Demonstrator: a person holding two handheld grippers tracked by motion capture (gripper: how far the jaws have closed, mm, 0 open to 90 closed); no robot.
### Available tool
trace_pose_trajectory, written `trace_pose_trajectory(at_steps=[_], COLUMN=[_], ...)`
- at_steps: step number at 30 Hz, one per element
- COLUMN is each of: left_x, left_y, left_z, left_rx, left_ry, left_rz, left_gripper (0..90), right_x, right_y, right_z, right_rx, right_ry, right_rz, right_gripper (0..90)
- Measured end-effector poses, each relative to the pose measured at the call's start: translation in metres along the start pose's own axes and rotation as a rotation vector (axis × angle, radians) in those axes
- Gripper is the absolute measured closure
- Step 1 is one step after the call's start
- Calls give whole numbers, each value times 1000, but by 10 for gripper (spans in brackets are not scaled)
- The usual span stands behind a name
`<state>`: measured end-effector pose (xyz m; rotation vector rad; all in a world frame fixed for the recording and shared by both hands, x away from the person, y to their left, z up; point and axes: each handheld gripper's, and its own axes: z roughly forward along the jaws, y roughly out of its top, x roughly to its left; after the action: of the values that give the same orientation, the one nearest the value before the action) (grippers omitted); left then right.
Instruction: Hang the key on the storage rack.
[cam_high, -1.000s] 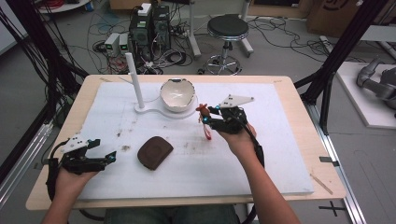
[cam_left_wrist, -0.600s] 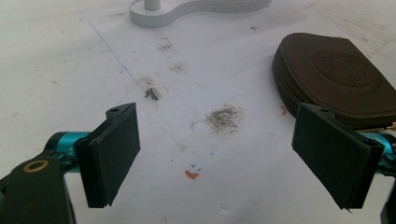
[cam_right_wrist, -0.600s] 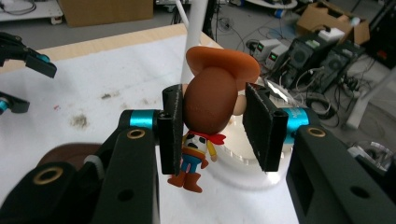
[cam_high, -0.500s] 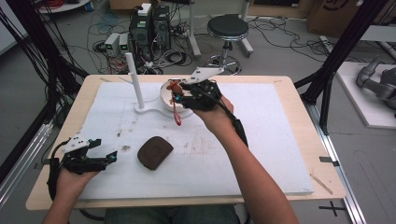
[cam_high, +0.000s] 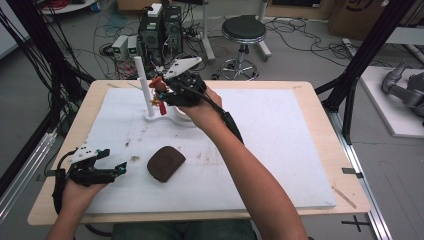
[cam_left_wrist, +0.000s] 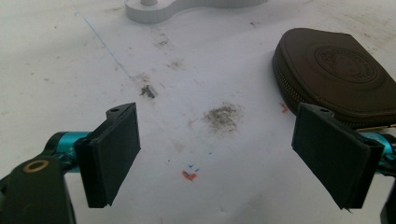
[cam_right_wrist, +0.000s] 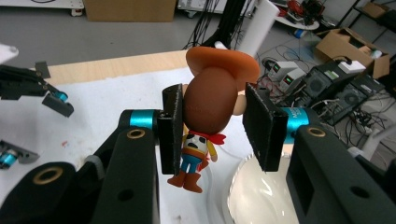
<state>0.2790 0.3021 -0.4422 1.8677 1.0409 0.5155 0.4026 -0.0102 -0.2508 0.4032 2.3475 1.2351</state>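
A cowboy figurine (cam_right_wrist: 208, 119) is pinched by its head in the right claw (cam_right_wrist: 212, 126), held above the white bowl (cam_right_wrist: 261, 196). The left claw (cam_left_wrist: 229, 144) is spread over the table (cam_left_wrist: 196, 70), beside a brown pouch (cam_left_wrist: 341, 74).

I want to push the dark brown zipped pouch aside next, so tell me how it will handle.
The dark brown zipped pouch looks like soft leather, so it would probably give slightly rather than stay rigid. It lies flat and low on the white table cover, so tipping or rolling seems unlikely. It may drag rather than glide, since its broad face rests on the cover.
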Motion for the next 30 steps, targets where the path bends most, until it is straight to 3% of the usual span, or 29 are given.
trace_pose_trajectory(at_steps=[8,18,30], left_x=[2,4,6], left_y=[-1,-2,-3], left_z=[-1,-3,-5], left_rx=[1,-3,-1], left_ry=[3,9,12], left_rz=[-5,-11,-14], left_gripper=[151,151,151], right_x=[4,-2,-13], right_y=[23,40,38], right_z=[17,40,67], right_rx=[-12,5,46], right_ry=[7,-5,-33], right_rz=[-37,-24,13], right_gripper=[603,602,602])
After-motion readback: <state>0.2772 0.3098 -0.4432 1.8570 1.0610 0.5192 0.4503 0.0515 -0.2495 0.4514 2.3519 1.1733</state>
